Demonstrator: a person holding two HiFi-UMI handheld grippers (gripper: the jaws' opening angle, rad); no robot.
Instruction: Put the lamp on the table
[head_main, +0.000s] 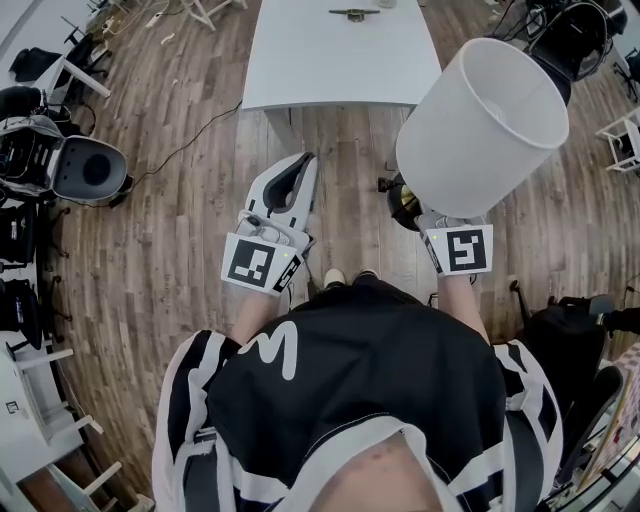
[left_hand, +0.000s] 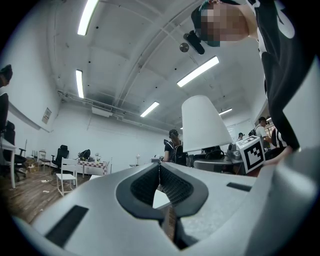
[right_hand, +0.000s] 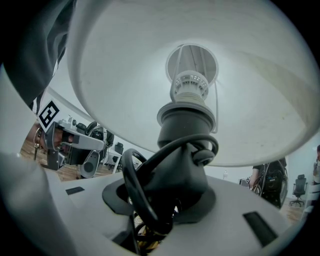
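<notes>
The lamp has a white cone shade (head_main: 482, 125) and a dark stem (right_hand: 186, 150) with a black cord (right_hand: 135, 192) looped around it. My right gripper (right_hand: 167, 202) is shut on that stem, holding the lamp tilted above the wooden floor, just off the near right corner of the white table (head_main: 340, 60). In the head view the shade hides the right jaws; only the marker cube (head_main: 460, 248) shows. My left gripper (head_main: 304, 162) is to the left of the lamp, shut with nothing in it, pointing towards the table. From the left gripper (left_hand: 160, 168) view the shade (left_hand: 202, 125) stands to the right.
A small dark object (head_main: 353, 13) lies at the table's far end. A black and grey machine (head_main: 85, 170) and a floor cable (head_main: 190, 140) are at the left. A black chair (head_main: 572, 35) stands at the far right, white furniture (head_main: 35, 410) at the lower left. People stand in the background.
</notes>
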